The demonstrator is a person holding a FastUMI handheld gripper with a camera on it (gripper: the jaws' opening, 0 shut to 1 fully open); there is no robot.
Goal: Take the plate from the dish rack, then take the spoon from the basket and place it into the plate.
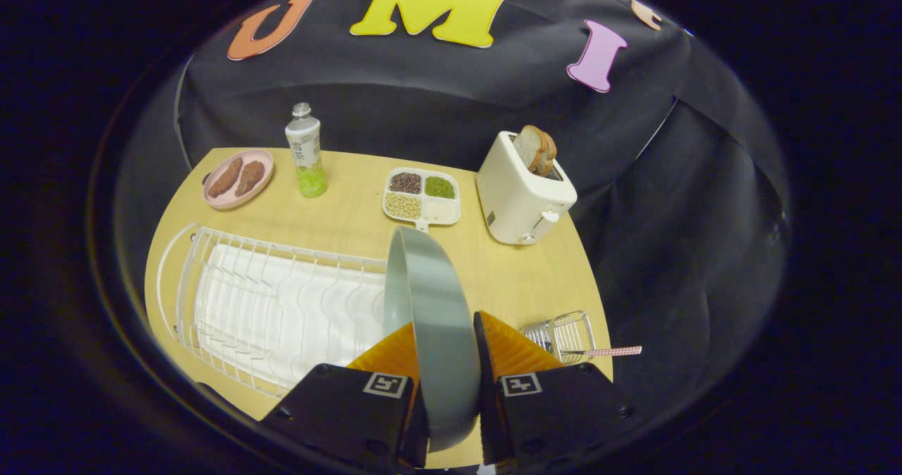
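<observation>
Gripper view: plate out of rack, clamped in my tongs.
Spoon sits in basket; placing remains.

Light falls evenly from above on the wooden table, which is bright and warm, while the dark cloth around it swallows light and goes nearly black toward 3 and 9 o'clock. Shadows are soft and short, as beneath the toaster. The plate, pinched on edge between both fingers of the gripper, carries a pale sheen. Fisheye bending curves the table edge; the nearest parts look slightly soft.
</observation>
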